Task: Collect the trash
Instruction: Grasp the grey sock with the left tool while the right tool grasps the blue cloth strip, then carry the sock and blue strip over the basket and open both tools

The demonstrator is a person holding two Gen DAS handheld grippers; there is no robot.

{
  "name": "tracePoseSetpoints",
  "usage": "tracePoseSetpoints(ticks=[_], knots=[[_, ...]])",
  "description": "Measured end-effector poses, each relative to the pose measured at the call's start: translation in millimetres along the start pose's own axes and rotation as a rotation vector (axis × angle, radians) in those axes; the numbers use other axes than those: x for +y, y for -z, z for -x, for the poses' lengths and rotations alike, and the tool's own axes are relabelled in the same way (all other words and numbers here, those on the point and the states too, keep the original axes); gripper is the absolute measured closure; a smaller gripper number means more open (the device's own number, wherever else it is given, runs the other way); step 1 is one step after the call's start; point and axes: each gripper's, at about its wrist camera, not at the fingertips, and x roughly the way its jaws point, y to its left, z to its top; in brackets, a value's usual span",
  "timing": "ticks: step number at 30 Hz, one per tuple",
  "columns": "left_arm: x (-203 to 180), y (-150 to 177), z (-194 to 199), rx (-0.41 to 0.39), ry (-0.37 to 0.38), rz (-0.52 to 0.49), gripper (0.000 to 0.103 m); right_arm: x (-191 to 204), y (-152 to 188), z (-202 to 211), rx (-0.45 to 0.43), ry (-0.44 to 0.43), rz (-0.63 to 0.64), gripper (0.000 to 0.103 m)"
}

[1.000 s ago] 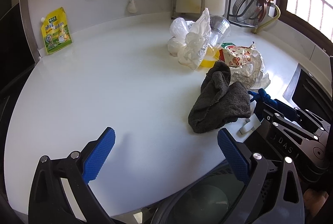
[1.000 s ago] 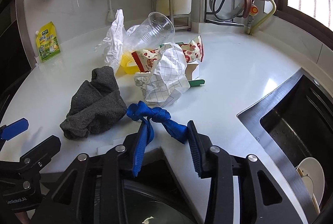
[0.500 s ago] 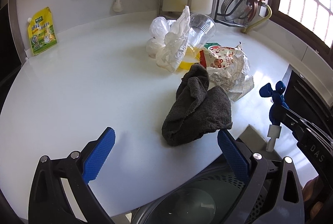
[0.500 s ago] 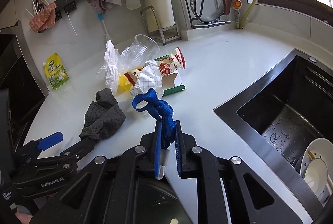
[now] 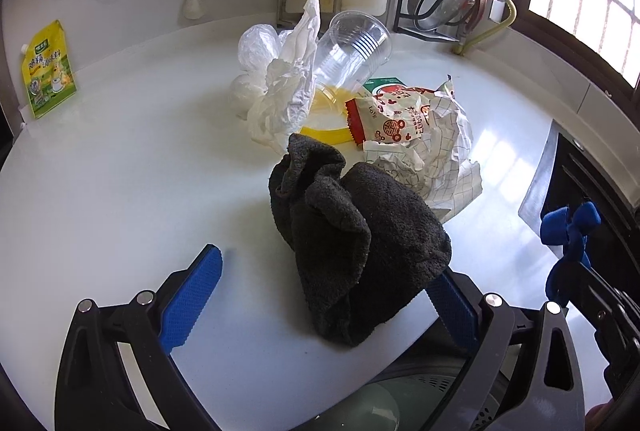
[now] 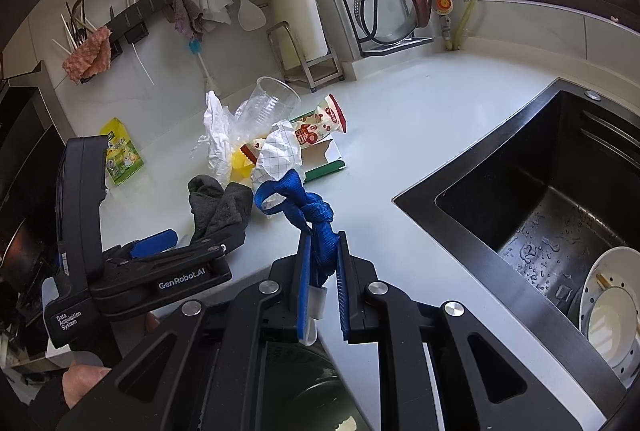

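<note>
We see the white counter (image 5: 120,191), the black sink (image 6: 560,191), then a litter heap (image 5: 400,111). Our left gripper (image 5: 320,295) spreads around the grey cloth (image 5: 360,243); our right gripper (image 6: 322,259) pinches the blue knotted strap (image 6: 308,211) aloft.

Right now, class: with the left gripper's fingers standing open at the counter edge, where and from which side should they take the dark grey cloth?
Grip the dark grey cloth at its raised, bunched fold, coming from the near counter edge. It humps up between the left gripper fingers, which stand open around it.

Blue strap (image 6: 308,215) now off counter
</note>
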Motion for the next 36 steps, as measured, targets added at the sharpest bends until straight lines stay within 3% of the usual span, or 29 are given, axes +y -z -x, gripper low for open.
tracePoseSetpoints(ticks=[4,8,27,36], knots=[[-3.2,-0.9,0.1,-0.007,0.026,-0.01,0.047,-1.9,2.9,1.3,0.002,-0.006,-0.006,0.091],[0.2,0.9,7.5,-0.027,0.043,0.001,0.066,-3.5,5.2,3.5,0.003,-0.004,-0.009,0.091],[11.1,56.6,106.3,-0.076,-0.004,-0.029,0.07,12.8,49.1,53.1,0.035,-0.007,-0.013,0.091],[7.3,99.7,131.8,-0.043,0.011,-0.031,0.07,27.1,78.8,80.5,0.069,-0.004,0.008,0.091]])
